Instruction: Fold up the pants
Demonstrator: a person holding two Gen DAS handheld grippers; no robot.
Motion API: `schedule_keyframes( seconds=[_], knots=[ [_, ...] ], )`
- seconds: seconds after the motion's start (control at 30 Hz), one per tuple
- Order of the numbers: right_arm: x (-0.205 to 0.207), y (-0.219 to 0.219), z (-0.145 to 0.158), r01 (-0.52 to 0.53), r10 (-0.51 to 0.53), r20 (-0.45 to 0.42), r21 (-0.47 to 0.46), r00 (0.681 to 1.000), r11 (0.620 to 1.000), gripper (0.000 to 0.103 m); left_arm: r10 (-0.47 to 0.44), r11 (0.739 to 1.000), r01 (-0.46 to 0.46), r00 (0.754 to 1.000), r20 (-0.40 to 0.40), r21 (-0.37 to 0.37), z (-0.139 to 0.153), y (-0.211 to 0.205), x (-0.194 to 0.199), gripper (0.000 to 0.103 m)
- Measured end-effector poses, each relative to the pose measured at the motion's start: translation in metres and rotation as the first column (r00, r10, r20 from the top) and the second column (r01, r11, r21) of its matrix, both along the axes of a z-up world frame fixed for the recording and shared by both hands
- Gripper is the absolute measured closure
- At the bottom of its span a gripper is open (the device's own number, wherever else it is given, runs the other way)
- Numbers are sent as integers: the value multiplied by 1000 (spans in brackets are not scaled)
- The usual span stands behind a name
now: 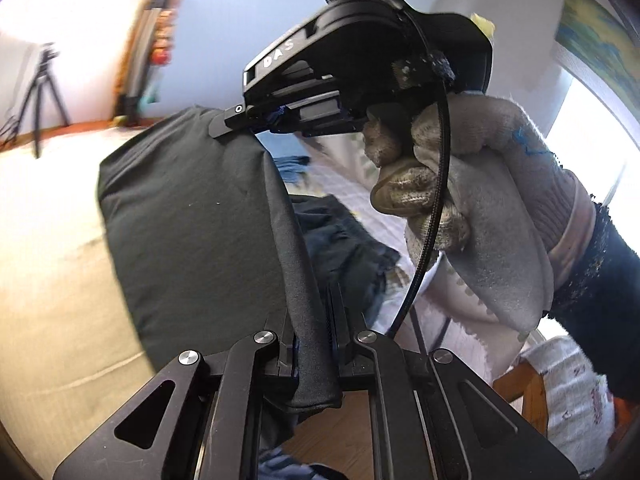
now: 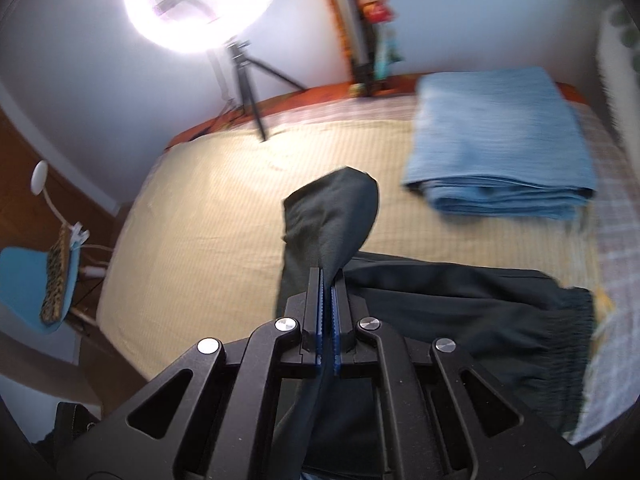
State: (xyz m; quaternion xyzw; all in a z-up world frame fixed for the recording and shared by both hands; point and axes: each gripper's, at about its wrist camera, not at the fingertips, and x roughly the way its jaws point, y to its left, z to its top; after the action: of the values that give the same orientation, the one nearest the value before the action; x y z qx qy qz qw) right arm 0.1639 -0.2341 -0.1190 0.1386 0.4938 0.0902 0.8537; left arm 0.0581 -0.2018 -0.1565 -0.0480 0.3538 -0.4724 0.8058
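Observation:
The pants (image 1: pixel 192 216) are black. In the left wrist view a stretch of them hangs taut in the air between the two grippers. My left gripper (image 1: pixel 310 320) is shut on one end of the fabric edge. My right gripper (image 1: pixel 240 118), held by a gloved hand (image 1: pixel 460 184), is shut on the other end. In the right wrist view my right gripper (image 2: pixel 329 276) pinches a fold of the pants (image 2: pixel 336 216). The rest of the pants, with the gathered waistband (image 2: pixel 568 328), lies on the bed (image 2: pixel 200 220) below.
A folded blue blanket (image 2: pixel 496 148) lies on the bed at the far right. A ring light (image 2: pixel 200 4) on a tripod (image 2: pixel 248 80) stands beyond the bed. A blue chair (image 2: pixel 32 284) stands left of the bed. More dark clothes (image 1: pixel 344 236) lie on the bed.

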Motion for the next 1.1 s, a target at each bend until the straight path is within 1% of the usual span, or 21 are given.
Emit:
schedule_keyframes(
  seconds=[0.13, 0.17, 0.27, 0.43, 0.57, 0.73, 0.83, 0.93, 0.97, 1.0, 1.03, 1.07, 1.1],
  knots=[
    [-7, -40, -3, 56, -56, -8, -41, 998, 998, 99, -62, 998, 62, 998, -16, 5, -3, -36, 12, 95],
    [-9, -49, -4, 66, -67, -12, -47, 998, 997, 99, -78, 997, 78, 997, -22, 1, -4, -47, 20, 95],
    [-7, -78, -7, 90, -92, -22, -76, 996, 993, 99, -109, 994, 108, 993, -35, -11, -4, -67, 26, 95],
    [0, -110, -12, 89, -97, -49, -135, 994, 987, 99, -144, 990, 144, 988, -58, -16, -6, -98, 33, 95],
    [9, -122, -19, 76, -90, -69, -190, 994, 979, 99, -155, 988, 154, 985, -78, -17, -9, -119, 38, 95],
    [9, -140, -29, 65, -90, -92, -242, 992, 968, 99, -179, 984, 179, 980, -89, -13, -14, -131, 34, 95],
    [7, -155, -37, 74, -106, -112, -257, 988, 963, 99, -201, 980, 201, 975, -97, -3, -19, -138, 35, 95],
    [4, -168, -44, 88, -127, -128, -273, 984, 958, 99, -210, 977, 212, 974, -89, 12, -20, -141, 33, 95],
    [3, -171, -46, 93, -132, -131, -271, 983, 958, 99, -209, 977, 211, 974, -93, 18, -20, -141, 33, 94],
    [2, -174, -48, 97, -137, -133, -267, 982, 959, 99, -213, 976, 216, 972, -99, 21, -20, -139, 32, 89],
    [2, -176, -50, 99, -138, -130, -265, 982, 959, 99, -219, 975, 223, 970, -101, 24, -18, -142, 34, 87],
    [3, -177, -52, 98, -136, -129, -269, 982, 958, 99, -230, 972, 233, 969, -92, 30, -14, -138, 31, 87],
    [3, -177, -54, 95, -134, -128, -273, 983, 957, 99, -237, 970, 241, 968, -81, 40, -12, -134, 30, 83]
  ],
)
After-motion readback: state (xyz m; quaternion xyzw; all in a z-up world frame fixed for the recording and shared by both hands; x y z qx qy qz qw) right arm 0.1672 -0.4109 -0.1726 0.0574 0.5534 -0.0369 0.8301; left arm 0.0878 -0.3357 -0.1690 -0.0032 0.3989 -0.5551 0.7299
